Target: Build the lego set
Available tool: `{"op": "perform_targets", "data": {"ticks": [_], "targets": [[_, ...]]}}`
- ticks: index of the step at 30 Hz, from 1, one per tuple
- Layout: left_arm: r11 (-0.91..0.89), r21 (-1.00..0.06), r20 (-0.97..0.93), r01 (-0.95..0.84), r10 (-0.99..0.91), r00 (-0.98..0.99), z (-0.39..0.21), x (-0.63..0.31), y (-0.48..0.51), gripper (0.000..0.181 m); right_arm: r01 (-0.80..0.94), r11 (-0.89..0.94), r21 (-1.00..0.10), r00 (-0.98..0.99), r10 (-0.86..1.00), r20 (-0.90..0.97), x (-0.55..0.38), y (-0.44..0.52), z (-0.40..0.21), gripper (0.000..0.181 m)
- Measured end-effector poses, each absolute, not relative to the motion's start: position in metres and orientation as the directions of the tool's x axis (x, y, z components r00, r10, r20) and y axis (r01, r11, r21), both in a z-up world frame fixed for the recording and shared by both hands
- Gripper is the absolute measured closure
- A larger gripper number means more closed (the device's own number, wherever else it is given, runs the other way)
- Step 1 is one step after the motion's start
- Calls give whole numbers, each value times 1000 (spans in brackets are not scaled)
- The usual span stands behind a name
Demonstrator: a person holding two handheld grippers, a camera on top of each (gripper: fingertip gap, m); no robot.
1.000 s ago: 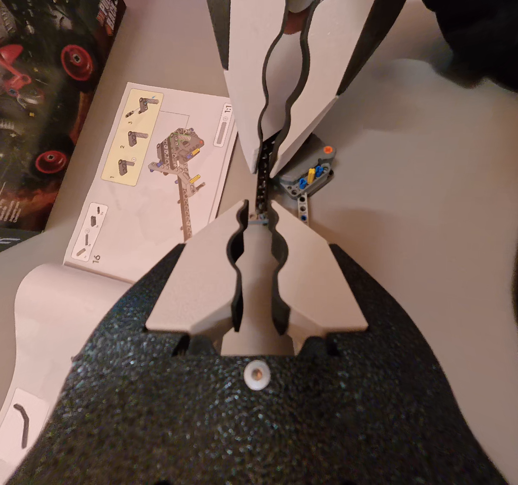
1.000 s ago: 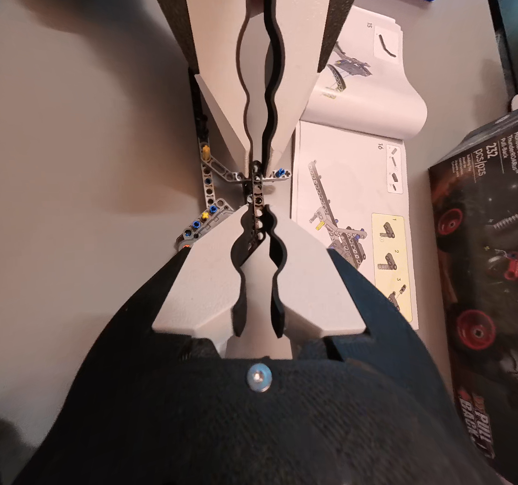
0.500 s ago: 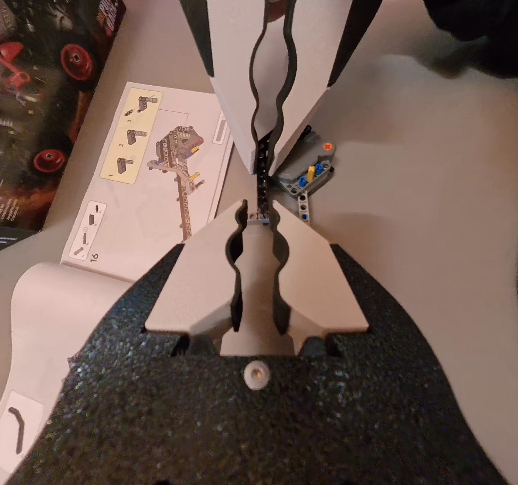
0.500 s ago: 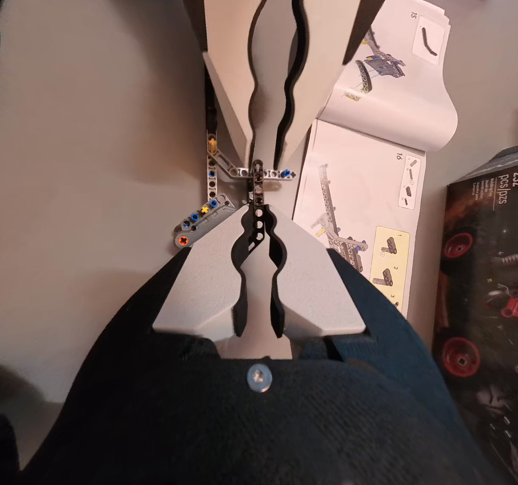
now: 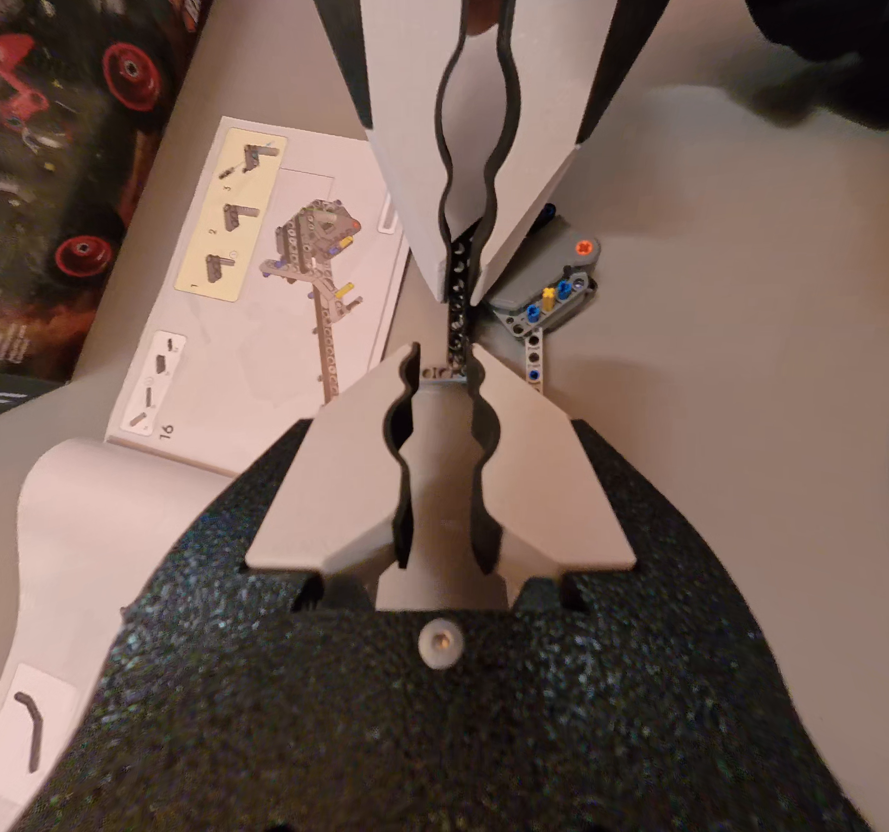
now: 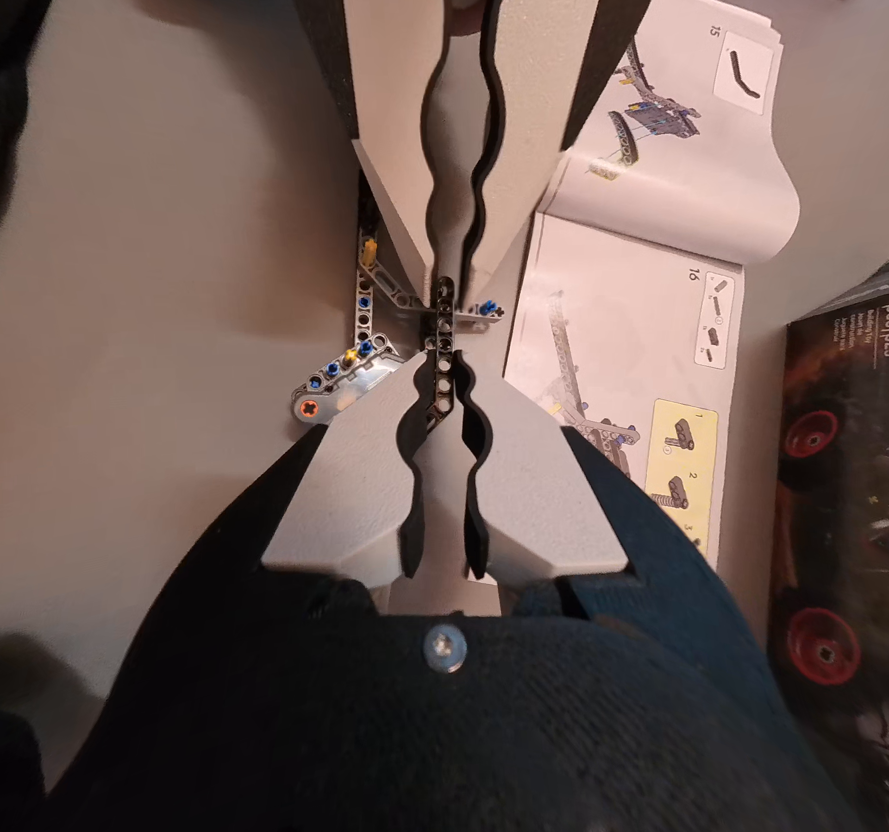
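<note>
The two grippers face each other, tip to tip, over a grey table (image 5: 721,424). My right gripper (image 6: 443,357) is shut on a black holed beam (image 6: 445,375); in the left wrist view it (image 5: 457,296) comes down from the top with the beam (image 5: 459,313). My left gripper (image 5: 445,354) is shut on a light grey beam (image 5: 440,372) of the part-built assembly; in the right wrist view it (image 6: 447,286) comes from the top. The assembly's grey frame (image 6: 365,323) has blue and yellow pins and a grey motor block (image 6: 336,395). The black beam crosses the frame.
An open instruction booklet (image 5: 269,308) lies left of the grippers; it is at the right in the right wrist view (image 6: 625,327). The dark Lego box (image 5: 72,135) lies beyond it. A dark sleeve (image 5: 818,0) is at the top right.
Both grippers keep their hold. The right gripper has shifted slightly and its view has tilted, so the booklet sits further right and more of the motor block shows.
</note>
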State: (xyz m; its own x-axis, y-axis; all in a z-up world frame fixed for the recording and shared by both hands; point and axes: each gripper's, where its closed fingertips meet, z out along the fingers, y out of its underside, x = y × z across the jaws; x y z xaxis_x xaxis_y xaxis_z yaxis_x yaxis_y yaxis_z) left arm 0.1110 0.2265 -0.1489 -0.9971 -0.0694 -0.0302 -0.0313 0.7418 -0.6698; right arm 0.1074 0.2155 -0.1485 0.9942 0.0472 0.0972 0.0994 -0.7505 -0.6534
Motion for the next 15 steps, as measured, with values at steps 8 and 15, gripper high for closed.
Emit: {"op": "perform_targets", "data": {"ticks": [8,15], "targets": [[777,-630,-27,3,-18,-999,-151,106,217,177,83,-736,-672,995,30,91,107,218,-149,176],[768,-640,0,-14,-19,-1000,-151,105,215,177,41,-741,-671,991,-54,120,106,214,-155,173]]}}
